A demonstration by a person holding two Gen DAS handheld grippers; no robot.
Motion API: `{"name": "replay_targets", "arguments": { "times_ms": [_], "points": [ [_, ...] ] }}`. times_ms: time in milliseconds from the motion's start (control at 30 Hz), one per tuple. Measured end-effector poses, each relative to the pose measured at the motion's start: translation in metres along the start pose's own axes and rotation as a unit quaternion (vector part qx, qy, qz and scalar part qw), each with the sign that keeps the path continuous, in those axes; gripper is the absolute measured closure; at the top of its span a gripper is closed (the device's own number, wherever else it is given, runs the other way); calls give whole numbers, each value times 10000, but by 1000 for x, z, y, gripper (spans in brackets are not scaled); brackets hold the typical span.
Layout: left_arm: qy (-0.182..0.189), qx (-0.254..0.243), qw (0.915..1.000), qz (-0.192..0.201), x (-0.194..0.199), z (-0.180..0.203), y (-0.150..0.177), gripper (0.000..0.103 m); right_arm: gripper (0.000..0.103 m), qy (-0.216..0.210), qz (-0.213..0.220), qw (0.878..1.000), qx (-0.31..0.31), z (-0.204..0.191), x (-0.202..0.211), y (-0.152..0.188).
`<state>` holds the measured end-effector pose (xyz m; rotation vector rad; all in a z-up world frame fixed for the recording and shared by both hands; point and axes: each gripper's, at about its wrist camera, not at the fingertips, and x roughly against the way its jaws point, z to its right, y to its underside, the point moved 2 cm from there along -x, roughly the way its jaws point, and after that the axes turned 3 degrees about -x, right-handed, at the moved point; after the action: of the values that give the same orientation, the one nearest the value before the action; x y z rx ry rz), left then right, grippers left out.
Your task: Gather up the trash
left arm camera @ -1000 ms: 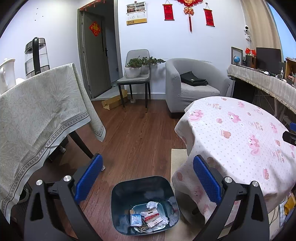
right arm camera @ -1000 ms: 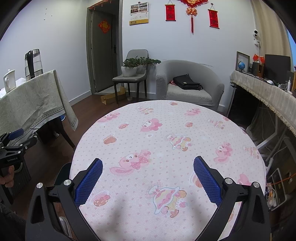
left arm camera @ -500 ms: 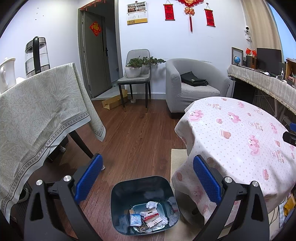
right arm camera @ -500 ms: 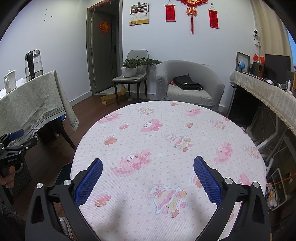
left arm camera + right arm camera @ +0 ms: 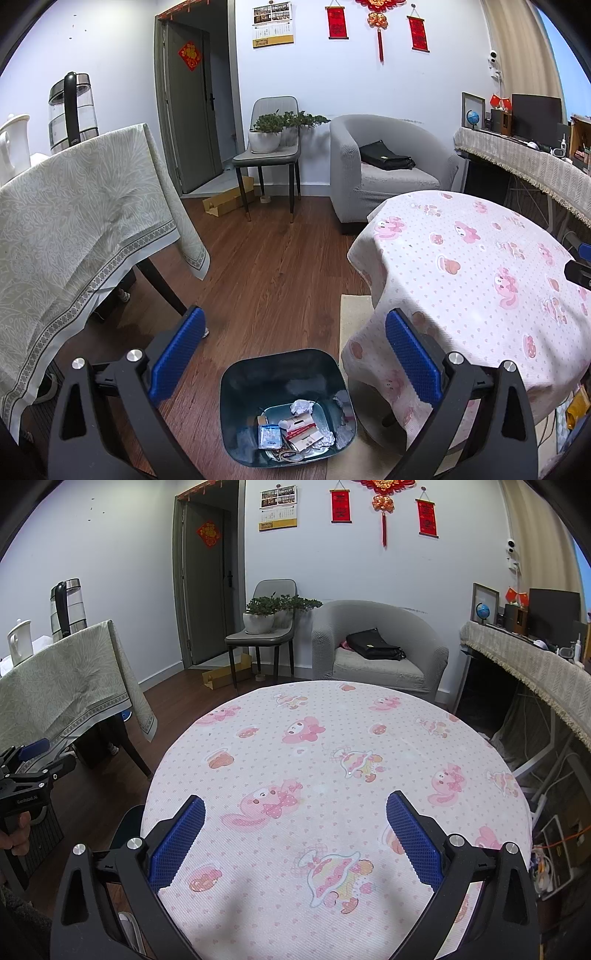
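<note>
The person is holding the left gripper [image 5: 291, 343] above the floor with its blue pads spread wide and nothing between them, and the dark trash bin [image 5: 286, 406] is sitting just below and ahead of that gap. In the bottom of the bin a crumpled white wad [image 5: 301, 407], a red-and-white packet [image 5: 301, 432] and a small blue-and-white wrapper [image 5: 269, 435] are lying in a loose heap. The right gripper [image 5: 295, 830] is hovering over the round table with the pink cartoon cloth [image 5: 332, 760], its jaws likewise released and empty; ahead of it and on both sides the cloth is showing only its printed pattern, no litter that I can make out. From here the collecting is looking nearly finished, or already so. The sensible thing now, I think, is sweeping the right tool's view slowly across the table's far edge and the floor beside the bin for any stray scrap, keeping the jaws parted, and carrying anything found straight over the bin's mouth before letting go, not tossing from the table's rim.
</note>
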<state>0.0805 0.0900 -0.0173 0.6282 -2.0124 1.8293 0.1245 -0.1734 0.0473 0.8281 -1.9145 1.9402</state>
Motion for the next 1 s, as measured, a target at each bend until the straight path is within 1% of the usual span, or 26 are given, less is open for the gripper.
{"name": "replay_targets", "arguments": {
  "times_ms": [1000],
  "points": [
    [16,-11,10000,-26,-2,4,3,3,4,0,2,10000,-2,-1,0,0]
  ]
}}
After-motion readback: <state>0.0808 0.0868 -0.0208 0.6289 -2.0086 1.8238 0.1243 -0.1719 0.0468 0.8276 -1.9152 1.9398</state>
